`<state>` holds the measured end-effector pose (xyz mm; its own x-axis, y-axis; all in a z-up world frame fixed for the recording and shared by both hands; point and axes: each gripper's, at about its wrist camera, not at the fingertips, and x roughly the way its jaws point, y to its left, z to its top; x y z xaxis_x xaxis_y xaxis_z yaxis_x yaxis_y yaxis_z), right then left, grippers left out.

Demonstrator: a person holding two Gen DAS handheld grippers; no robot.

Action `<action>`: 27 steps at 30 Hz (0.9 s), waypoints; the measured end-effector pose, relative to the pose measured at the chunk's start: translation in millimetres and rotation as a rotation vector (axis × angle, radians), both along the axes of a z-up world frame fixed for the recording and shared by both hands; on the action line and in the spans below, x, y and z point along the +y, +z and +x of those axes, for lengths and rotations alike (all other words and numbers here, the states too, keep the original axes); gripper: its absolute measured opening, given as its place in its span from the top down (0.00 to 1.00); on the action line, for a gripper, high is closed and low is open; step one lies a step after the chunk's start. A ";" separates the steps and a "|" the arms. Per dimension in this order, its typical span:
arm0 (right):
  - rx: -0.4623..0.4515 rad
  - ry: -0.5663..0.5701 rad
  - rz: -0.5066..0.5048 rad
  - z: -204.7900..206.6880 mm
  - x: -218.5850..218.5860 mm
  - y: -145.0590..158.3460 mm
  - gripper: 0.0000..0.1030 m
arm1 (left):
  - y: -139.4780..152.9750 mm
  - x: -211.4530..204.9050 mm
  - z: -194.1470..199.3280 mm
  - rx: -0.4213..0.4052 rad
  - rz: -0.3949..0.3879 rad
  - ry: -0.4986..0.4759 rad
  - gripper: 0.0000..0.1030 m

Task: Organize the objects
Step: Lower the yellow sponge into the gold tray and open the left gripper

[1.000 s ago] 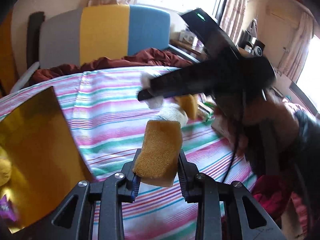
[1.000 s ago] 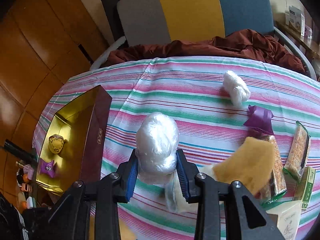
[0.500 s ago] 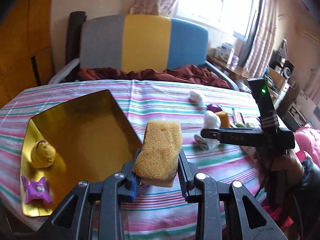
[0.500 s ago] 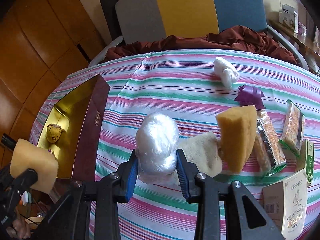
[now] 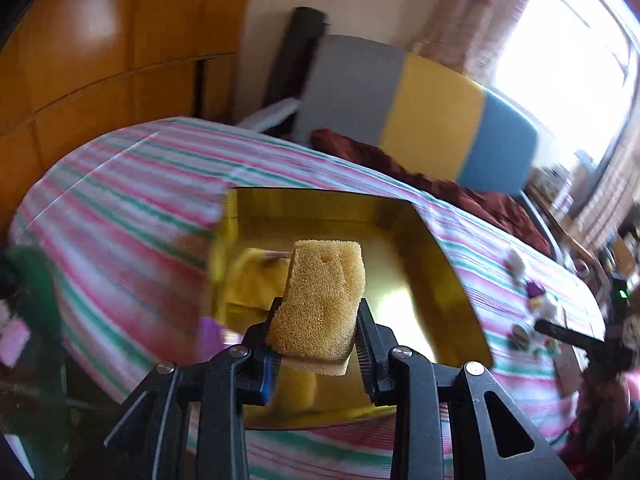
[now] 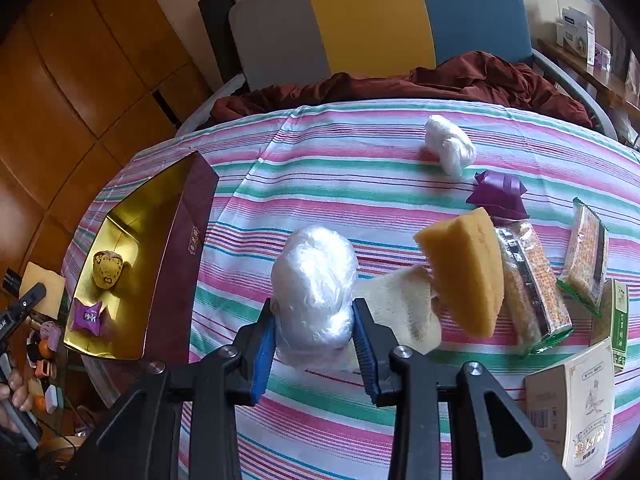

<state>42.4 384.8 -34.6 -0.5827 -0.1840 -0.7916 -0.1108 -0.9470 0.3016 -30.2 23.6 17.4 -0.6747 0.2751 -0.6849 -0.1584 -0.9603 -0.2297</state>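
My left gripper (image 5: 318, 340) is shut on a yellow sponge (image 5: 320, 300) and holds it above the open gold-lined box (image 5: 448, 276). In the right wrist view the same box (image 6: 176, 216) stands at the table's left edge, with a yellow ball (image 6: 107, 269) and a purple wrapped item (image 6: 87, 317) in it. My right gripper (image 6: 314, 340) is shut on a white plastic-wrapped ball (image 6: 314, 280) above the striped tablecloth (image 6: 360, 160). The left gripper with its sponge (image 6: 42, 288) shows at the far left there.
On the cloth lie a yellow sponge wedge (image 6: 464, 272), a pale sponge (image 6: 400, 304), a white wrapped bundle (image 6: 448, 144), a purple packet (image 6: 498, 194), cracker packs (image 6: 532, 288) and cartons (image 6: 576, 408). A chair (image 6: 372, 20) with a maroon cloth (image 6: 440, 80) stands behind the table.
My left gripper has swung left with the sponge, from over the table to above the gold box. My right gripper still holds the white ball in about the same place.
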 end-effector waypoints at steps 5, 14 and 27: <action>0.000 -0.001 -0.007 -1.0 0.7 -0.9 0.65 | -5.2 -34.2 -15.6 -0.026 0.017 0.073 0.68; 0.006 -0.009 0.008 -2.9 0.1 0.3 0.65 | -3.5 -8.4 -91.7 -0.024 -0.002 0.017 0.67; 0.016 -0.023 0.024 -4.8 1.3 0.7 0.65 | -39.3 8.4 -158.6 -0.096 -0.120 0.075 0.35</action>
